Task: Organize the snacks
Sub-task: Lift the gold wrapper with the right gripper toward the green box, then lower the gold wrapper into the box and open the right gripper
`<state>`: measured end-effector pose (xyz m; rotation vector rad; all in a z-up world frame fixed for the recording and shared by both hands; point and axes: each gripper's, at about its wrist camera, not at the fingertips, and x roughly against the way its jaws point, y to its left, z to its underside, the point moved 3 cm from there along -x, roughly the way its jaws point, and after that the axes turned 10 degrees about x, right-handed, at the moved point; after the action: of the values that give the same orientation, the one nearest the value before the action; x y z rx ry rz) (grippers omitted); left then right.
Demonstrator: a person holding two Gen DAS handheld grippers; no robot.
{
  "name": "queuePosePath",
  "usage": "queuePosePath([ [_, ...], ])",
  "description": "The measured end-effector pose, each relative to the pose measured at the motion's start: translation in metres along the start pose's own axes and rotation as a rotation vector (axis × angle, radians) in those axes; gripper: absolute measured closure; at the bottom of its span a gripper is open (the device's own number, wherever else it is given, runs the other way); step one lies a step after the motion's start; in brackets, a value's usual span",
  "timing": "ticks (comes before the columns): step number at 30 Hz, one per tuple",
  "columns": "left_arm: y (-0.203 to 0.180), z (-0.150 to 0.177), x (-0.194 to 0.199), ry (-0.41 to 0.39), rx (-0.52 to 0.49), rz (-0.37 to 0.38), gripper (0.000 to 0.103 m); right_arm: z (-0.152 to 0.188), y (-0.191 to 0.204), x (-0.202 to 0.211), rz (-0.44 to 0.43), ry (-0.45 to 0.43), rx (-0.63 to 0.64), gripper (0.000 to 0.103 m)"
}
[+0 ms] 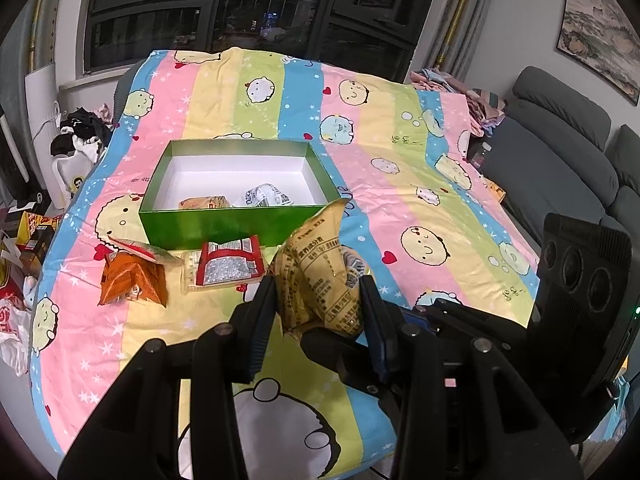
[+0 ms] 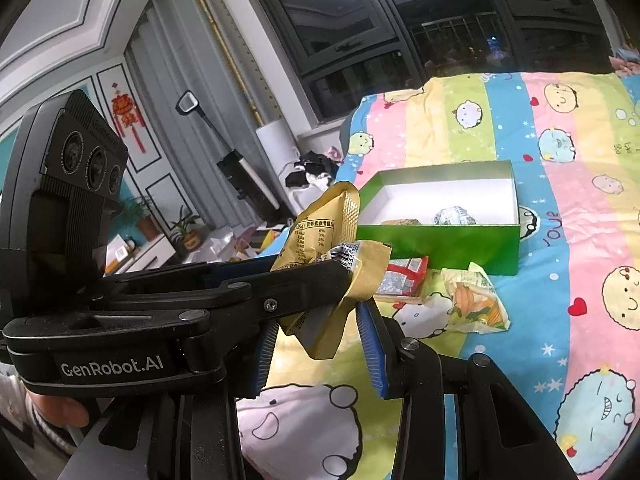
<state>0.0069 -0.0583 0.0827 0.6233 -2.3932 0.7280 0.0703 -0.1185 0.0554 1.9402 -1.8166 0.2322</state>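
Note:
A gold snack packet (image 1: pixel 320 276) is between the fingers of my left gripper (image 1: pixel 320 280), which is shut on it above the bed. In the right wrist view the same packet (image 2: pixel 332 236) hangs from the left gripper (image 2: pixel 344 276), and my right gripper (image 2: pixel 320 316) stands open around its lower end. A green box (image 1: pixel 228 224) with a white inside lies on the blanket and holds two packets; it also shows in the right wrist view (image 2: pixel 440 244). A red packet (image 1: pixel 230 266), an orange packet (image 1: pixel 132 280) and a green-white packet (image 2: pixel 476 304) lie before the box.
The striped cartoon blanket (image 1: pixel 400 200) covers the bed. A grey sofa (image 1: pixel 560 152) stands at the right. Clothes and bags (image 1: pixel 24 248) are piled on the floor at the left. Dark windows are behind the bed.

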Motion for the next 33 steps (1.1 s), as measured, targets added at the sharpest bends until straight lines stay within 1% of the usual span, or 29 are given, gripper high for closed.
queuePosePath([
  [10, 0.003, -0.010, -0.012, -0.007, -0.001, 0.008, 0.062, -0.006, -0.008, -0.006, 0.015, -0.003, -0.001, 0.062],
  [16, 0.011, -0.016, -0.025, 0.004, 0.008, 0.010, 0.063, -0.009, -0.015, -0.017, 0.017, 0.007, -0.008, 0.062],
  [27, 0.032, -0.026, -0.052, 0.022, 0.043, 0.010, 0.063, -0.012, -0.030, -0.047, 0.014, 0.042, -0.016, 0.062],
  [33, 0.046, -0.047, -0.065, 0.013, 0.069, 0.023, 0.063, -0.026, -0.041, -0.067, 0.017, 0.047, -0.003, 0.062],
])
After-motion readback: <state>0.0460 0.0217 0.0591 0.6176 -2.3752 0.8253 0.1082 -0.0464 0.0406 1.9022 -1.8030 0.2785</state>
